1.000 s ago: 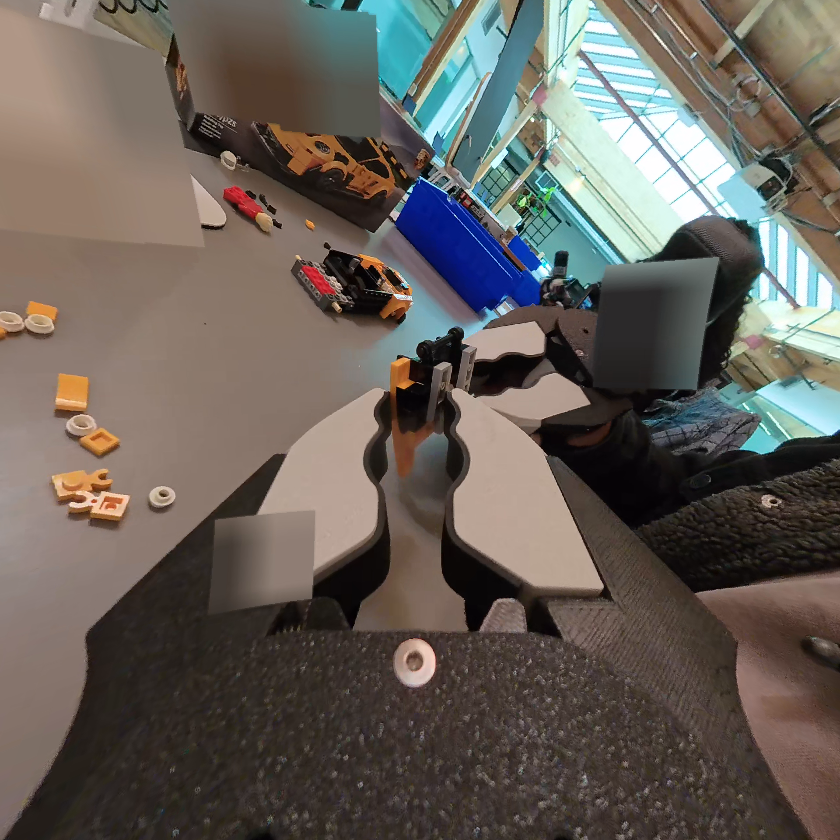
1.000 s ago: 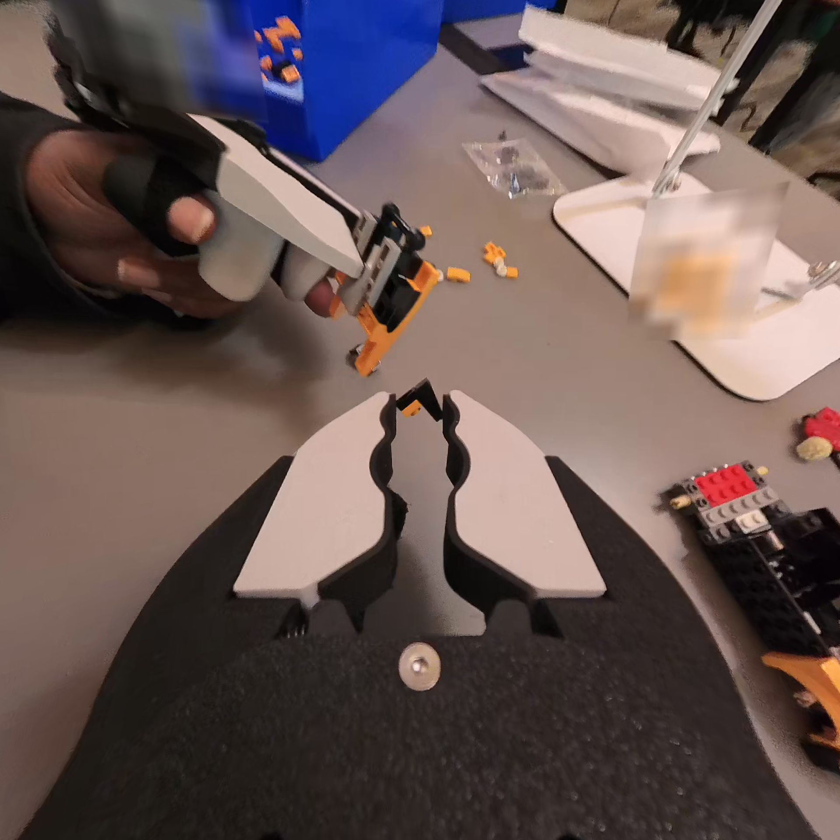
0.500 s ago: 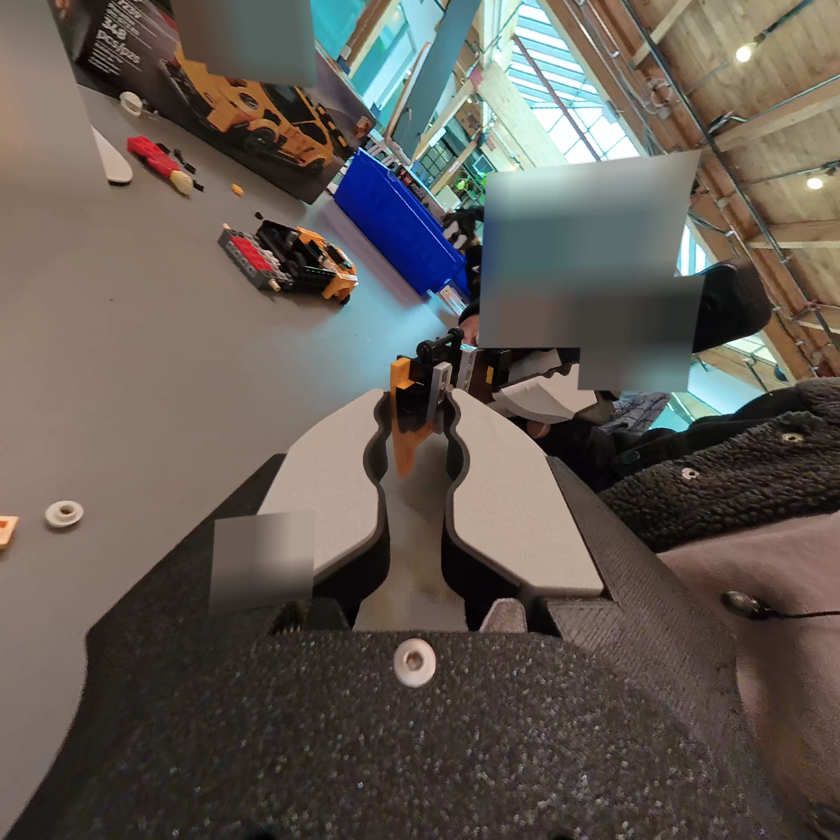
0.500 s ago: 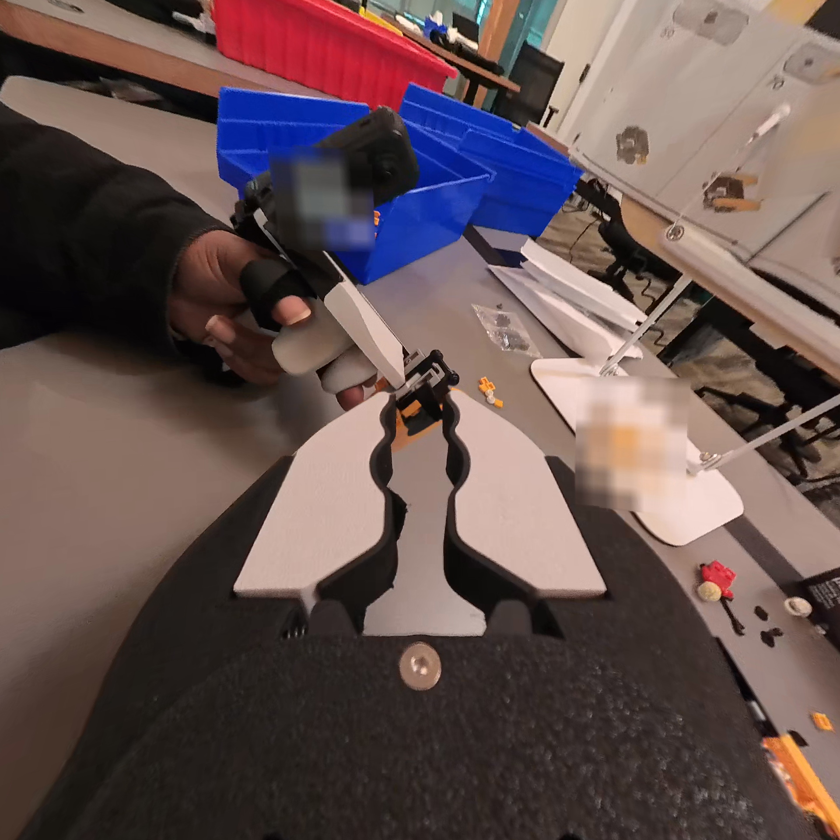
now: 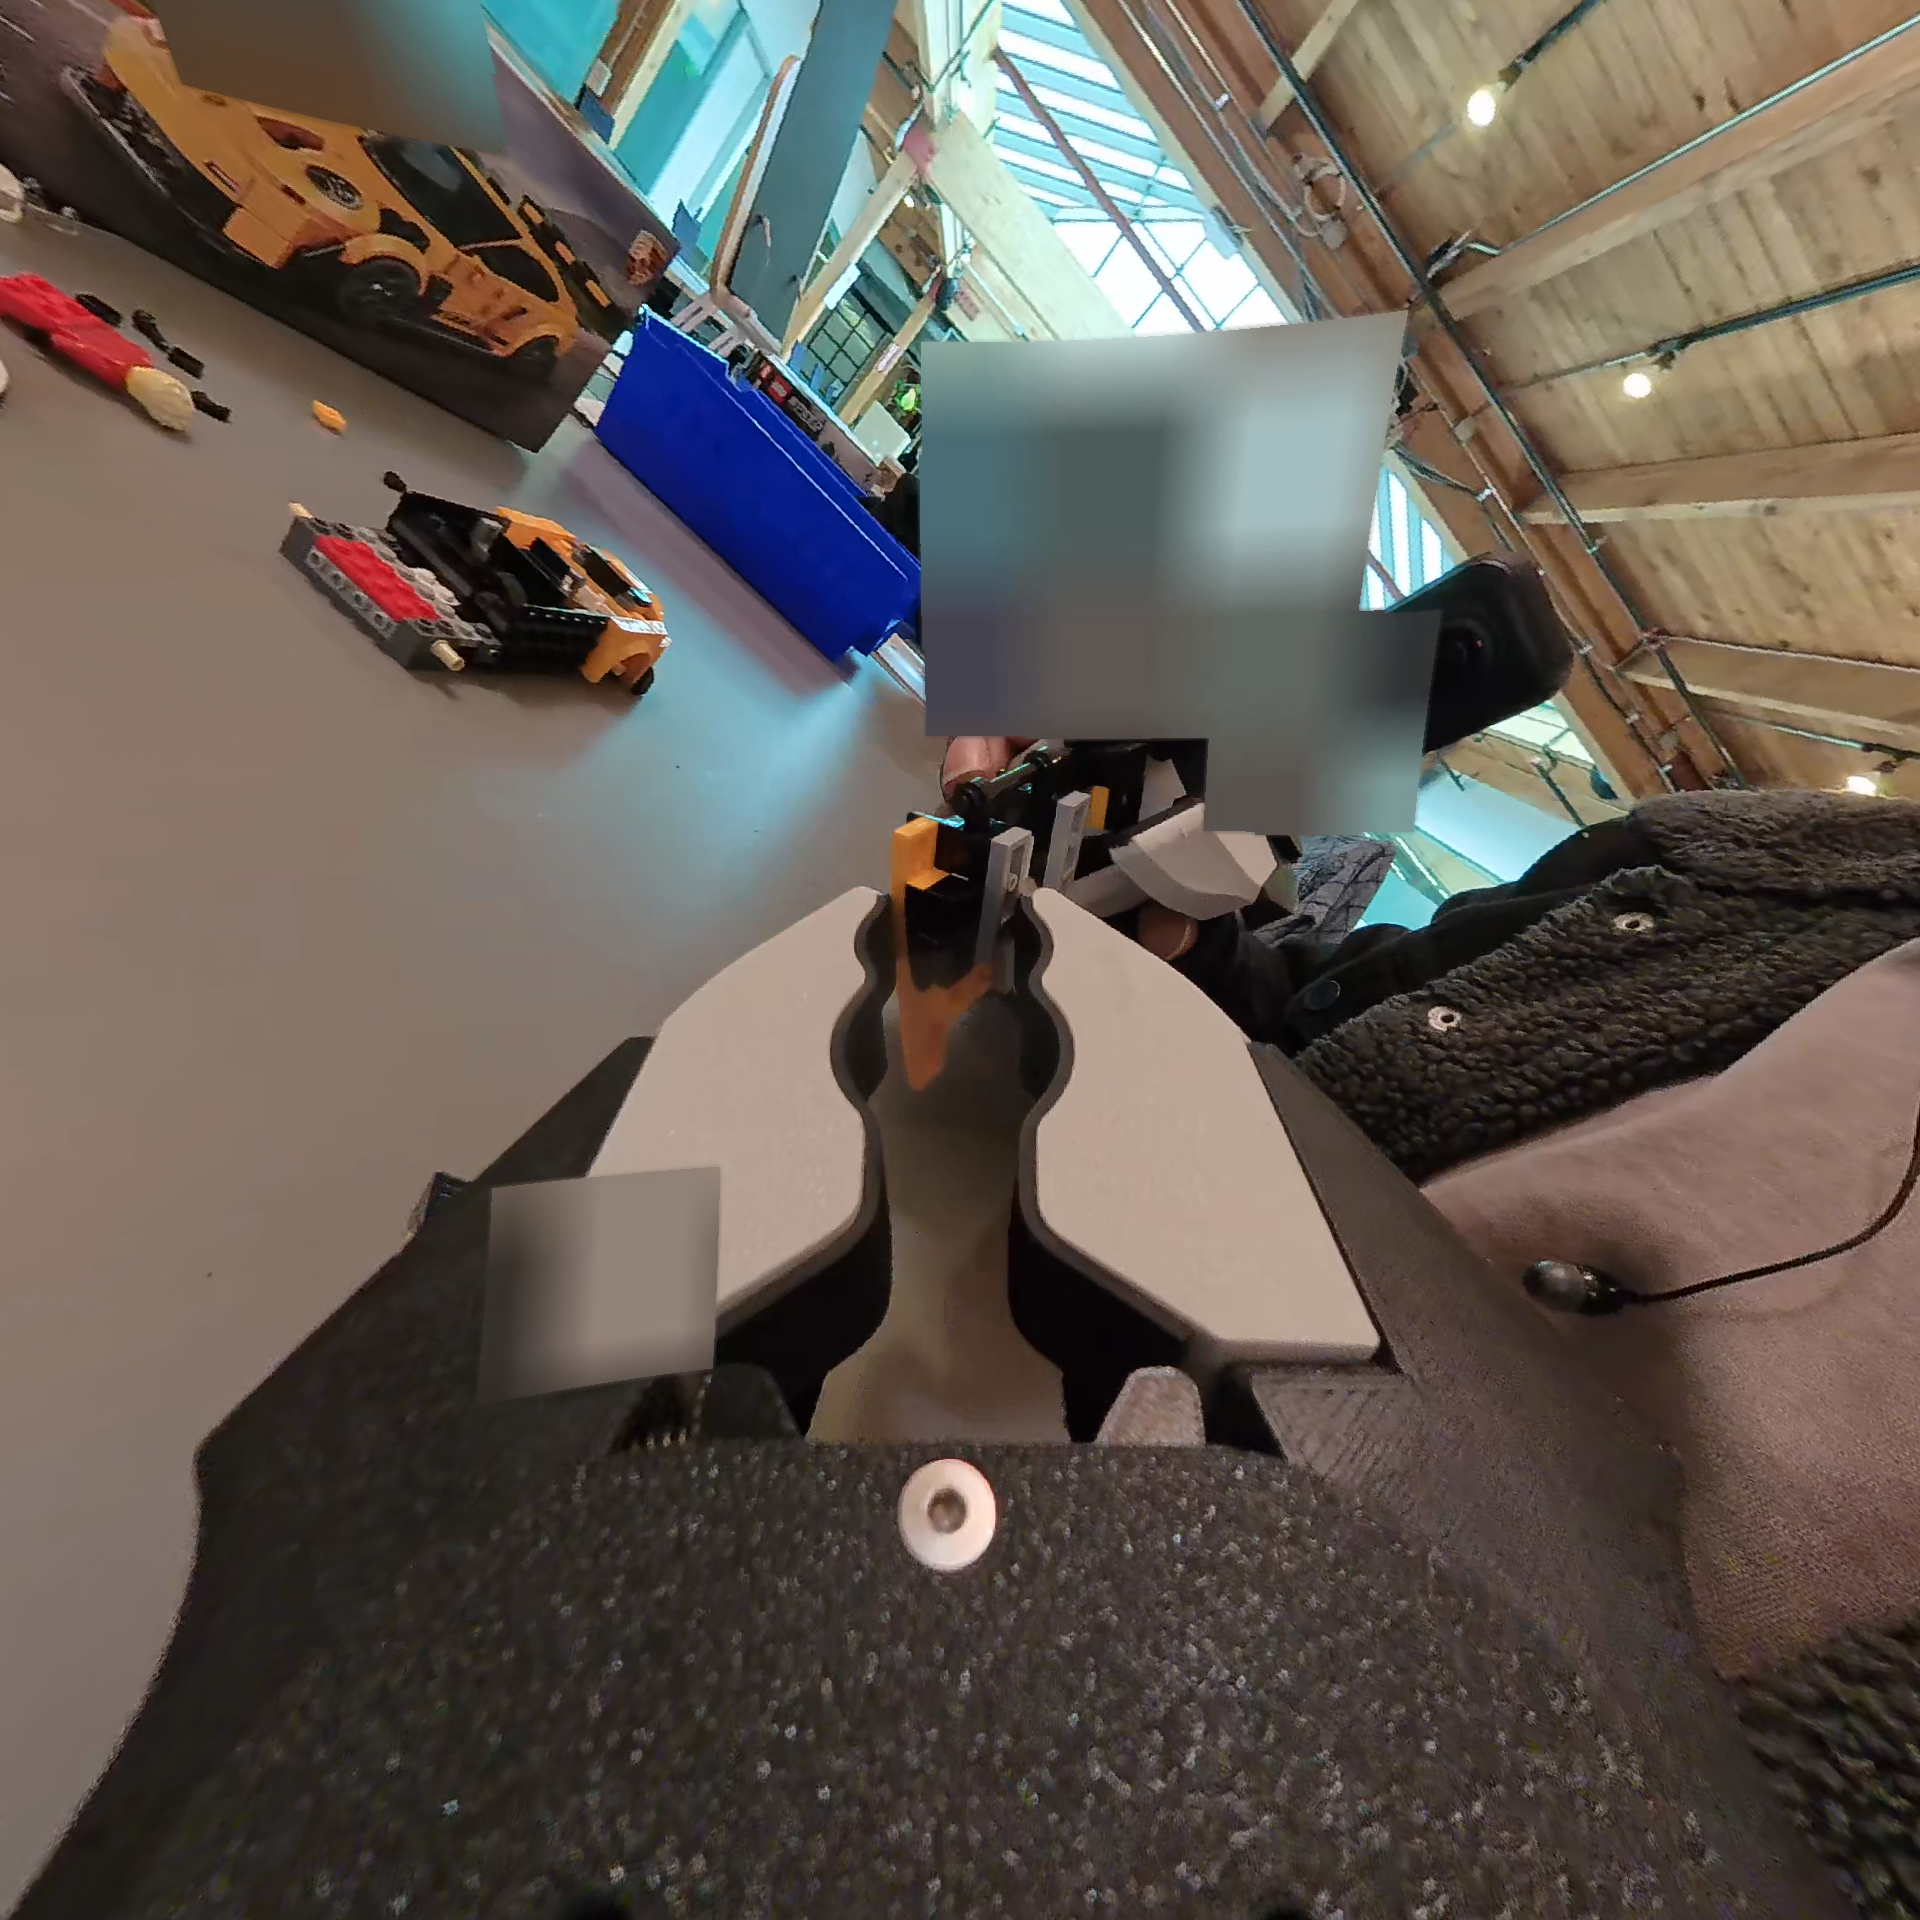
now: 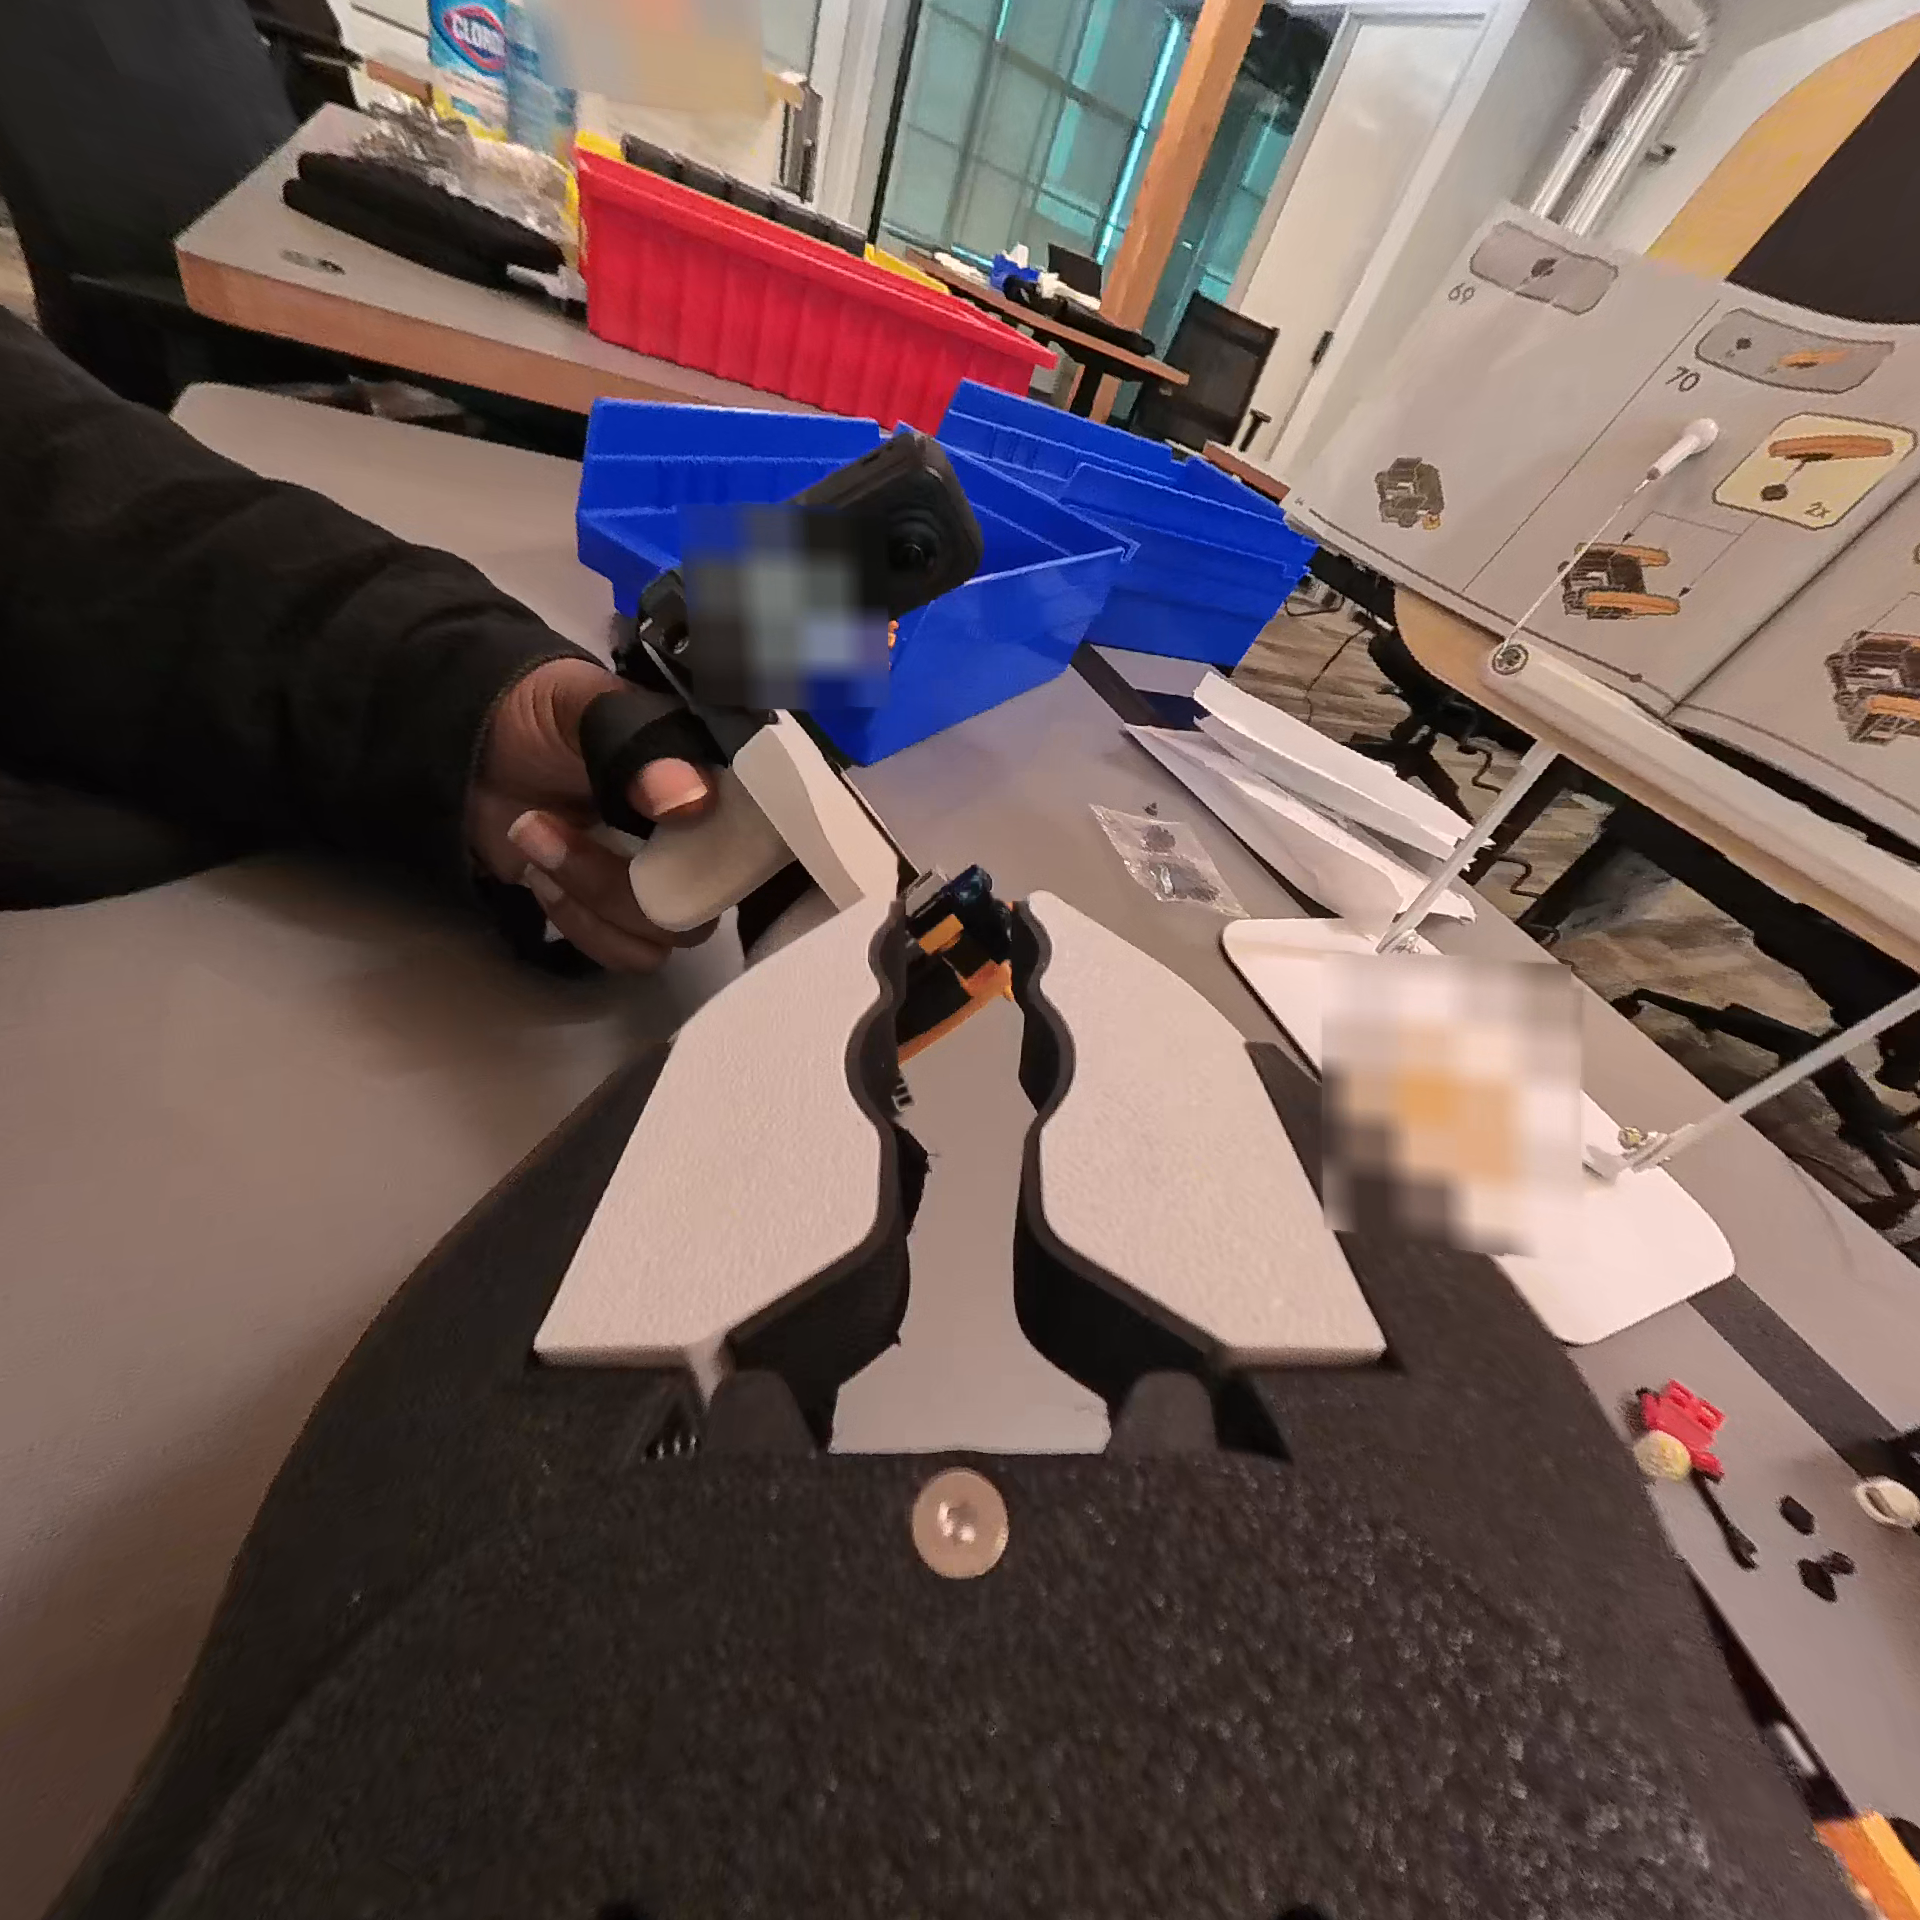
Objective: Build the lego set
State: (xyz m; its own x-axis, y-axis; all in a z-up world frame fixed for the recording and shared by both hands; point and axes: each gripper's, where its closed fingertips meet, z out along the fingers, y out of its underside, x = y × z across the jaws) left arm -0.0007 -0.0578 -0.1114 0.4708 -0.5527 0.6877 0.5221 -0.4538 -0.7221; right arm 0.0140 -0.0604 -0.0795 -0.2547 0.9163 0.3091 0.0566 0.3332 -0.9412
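My left gripper is shut on an orange, black and grey lego sub-assembly and holds it in the air above the grey table. My right gripper is shut on a small black and orange lego piece and its tips sit right against the sub-assembly. The small piece blends into the sub-assembly, so I cannot tell whether they are joined. In the right wrist view a hand holds the left gripper from the left. The right gripper's white fingers show just beyond the sub-assembly.
A partly built orange and black car lies on the table near the set's box and a blue bin. Red minifigure parts, an instruction booklet on a white stand and a small plastic bag are at the right. The grippers' ends are close to 4 cm from one another.
Both grippers have risen off the table and come together. The right gripper's small piece, apart from the sub-assembly a second ago, now sits against it.
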